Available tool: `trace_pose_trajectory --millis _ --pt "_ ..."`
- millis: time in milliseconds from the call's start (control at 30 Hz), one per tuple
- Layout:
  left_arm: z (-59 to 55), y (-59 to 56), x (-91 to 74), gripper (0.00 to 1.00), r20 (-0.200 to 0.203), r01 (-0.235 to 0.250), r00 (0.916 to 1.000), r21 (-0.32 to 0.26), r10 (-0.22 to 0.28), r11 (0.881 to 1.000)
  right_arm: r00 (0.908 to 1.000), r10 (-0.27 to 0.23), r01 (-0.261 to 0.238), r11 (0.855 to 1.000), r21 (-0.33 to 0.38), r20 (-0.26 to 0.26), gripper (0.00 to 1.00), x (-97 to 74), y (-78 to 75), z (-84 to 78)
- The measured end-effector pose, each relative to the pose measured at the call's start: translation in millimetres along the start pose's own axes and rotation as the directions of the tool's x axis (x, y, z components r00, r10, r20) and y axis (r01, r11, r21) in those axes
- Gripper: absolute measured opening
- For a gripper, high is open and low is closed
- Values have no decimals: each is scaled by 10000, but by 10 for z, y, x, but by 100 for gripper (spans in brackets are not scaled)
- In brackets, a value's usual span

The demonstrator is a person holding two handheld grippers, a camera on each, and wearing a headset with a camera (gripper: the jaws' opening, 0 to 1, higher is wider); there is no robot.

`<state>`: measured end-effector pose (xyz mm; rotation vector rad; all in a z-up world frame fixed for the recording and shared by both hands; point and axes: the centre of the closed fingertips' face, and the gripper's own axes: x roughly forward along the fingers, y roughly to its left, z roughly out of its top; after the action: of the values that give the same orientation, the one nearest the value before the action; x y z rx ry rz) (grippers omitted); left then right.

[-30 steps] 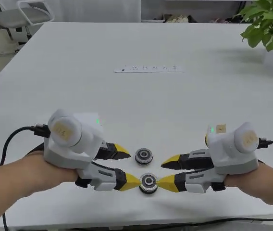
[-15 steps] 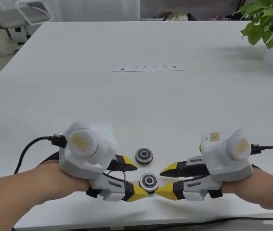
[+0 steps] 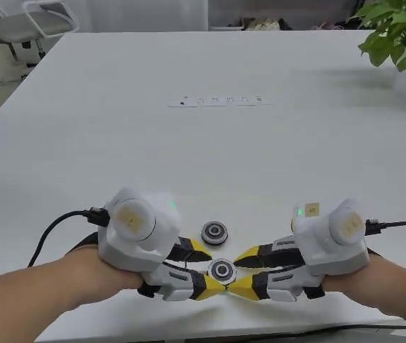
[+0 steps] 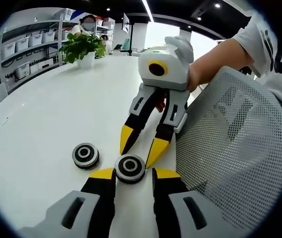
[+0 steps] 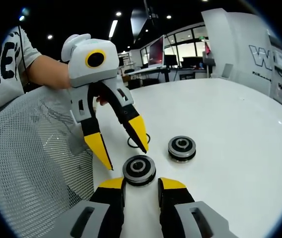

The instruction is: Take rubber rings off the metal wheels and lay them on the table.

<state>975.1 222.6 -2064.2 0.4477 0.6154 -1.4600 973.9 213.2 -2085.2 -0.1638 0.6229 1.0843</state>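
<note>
On smooth white table (image 3: 189,157), round metal wheel (image 3: 222,269)

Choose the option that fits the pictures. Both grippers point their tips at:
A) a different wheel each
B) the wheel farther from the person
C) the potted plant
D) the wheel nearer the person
D: in the head view the left gripper and the right gripper face each other across the nearer wheel, while the farther wheel lies apart, beyond their tips.
</note>
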Motion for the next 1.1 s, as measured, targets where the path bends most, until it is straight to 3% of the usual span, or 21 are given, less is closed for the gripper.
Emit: trace_pose_trajectory --millis 367,467,633,767,800,933,1100 --pt "7 45 51 19 111 -281 9995 178 279 9994 9999 -1 -1 9999 127 122 21 6 10 0" --pt "-2 35 55 19 -23 -428 9991 997 432 9941 9999 -10 8 9999 137 136 21 8 6 0" --pt "1 40 62 18 -39 -508 9987 1137 516 9922 9999 -38 36 9999 142 150 21 11 4 3" --pt "6 -36 81 14 -145 -292 9994 1866 325 9820 9999 -67 66 9999 93 129 20 11 8 0" --pt "21 -20 90 14 -141 -458 9987 2037 497 9780 9999 -67 66 9999 77 126 20 12 10 0" --pt "24 -3 105 14 -107 -437 9989 1202 453 9918 9999 -81 80 9999 64 112 20 11 10 0" --pt "24 -2 96 14 -76 -399 9991 1132 410 9928 9998 -104 103 9999 77 139 20 9 11 0"
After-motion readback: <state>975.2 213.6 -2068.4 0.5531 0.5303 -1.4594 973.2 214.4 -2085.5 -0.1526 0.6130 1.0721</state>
